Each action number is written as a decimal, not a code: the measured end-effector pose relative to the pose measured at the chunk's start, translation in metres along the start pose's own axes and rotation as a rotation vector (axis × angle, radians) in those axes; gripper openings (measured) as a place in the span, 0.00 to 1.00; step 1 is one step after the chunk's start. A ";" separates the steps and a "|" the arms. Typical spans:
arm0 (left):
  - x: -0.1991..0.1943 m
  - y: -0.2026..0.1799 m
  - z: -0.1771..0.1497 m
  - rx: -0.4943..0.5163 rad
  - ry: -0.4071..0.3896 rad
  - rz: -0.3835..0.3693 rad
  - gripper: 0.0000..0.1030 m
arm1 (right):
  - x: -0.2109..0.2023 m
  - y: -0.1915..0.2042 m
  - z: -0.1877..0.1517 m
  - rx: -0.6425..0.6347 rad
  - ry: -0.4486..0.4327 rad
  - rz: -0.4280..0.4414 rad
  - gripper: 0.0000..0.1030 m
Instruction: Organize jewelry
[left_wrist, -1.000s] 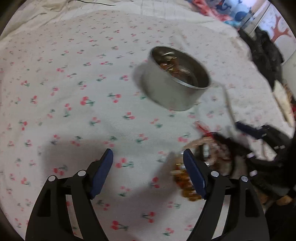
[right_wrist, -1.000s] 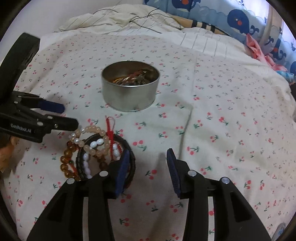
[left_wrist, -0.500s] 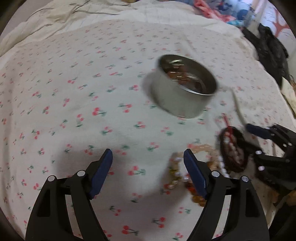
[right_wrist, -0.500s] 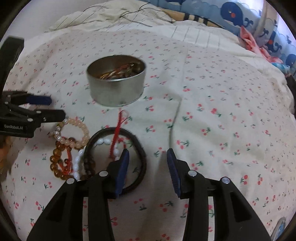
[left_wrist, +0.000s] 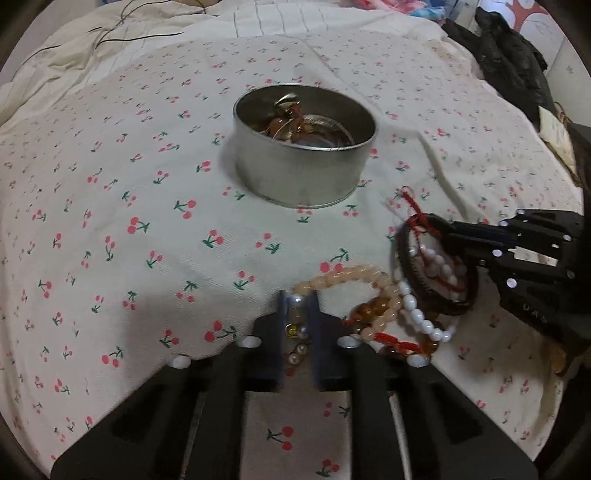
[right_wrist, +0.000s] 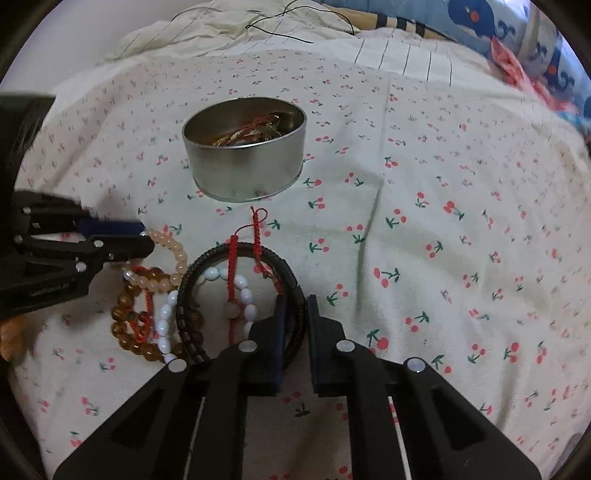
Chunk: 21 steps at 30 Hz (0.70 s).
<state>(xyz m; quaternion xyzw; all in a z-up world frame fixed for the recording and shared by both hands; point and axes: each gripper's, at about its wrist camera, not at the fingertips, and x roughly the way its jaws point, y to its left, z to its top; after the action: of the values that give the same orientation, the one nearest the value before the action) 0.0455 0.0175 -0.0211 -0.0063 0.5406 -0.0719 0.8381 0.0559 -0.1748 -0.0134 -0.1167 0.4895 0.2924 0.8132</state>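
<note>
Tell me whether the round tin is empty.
Not empty: the lidless tin holds tangled jewelry, gold-toned pieces and red cord, low inside.

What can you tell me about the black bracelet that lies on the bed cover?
The black bracelet is a thick dark ring, braided or ribbed as it looks, perhaps leather or cord. It lies on the cherry-print cover, in front of the metal tin. A red cord crosses it and white beads show inside its ring. The right hand-held gripper has just been closing and pinches its near side.
</note>
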 end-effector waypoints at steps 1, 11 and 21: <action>-0.002 0.002 -0.002 -0.002 -0.011 -0.001 0.07 | -0.001 -0.004 0.001 0.025 0.004 0.029 0.11; -0.007 0.015 0.005 -0.054 -0.050 0.006 0.07 | 0.004 -0.005 0.001 0.018 0.019 0.026 0.10; -0.008 0.023 0.004 -0.097 -0.052 -0.009 0.07 | -0.034 -0.019 0.009 0.083 -0.116 0.177 0.09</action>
<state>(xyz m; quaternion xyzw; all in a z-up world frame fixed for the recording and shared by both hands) 0.0485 0.0415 -0.0140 -0.0515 0.5214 -0.0492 0.8503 0.0616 -0.1976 0.0190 -0.0221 0.4617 0.3489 0.8152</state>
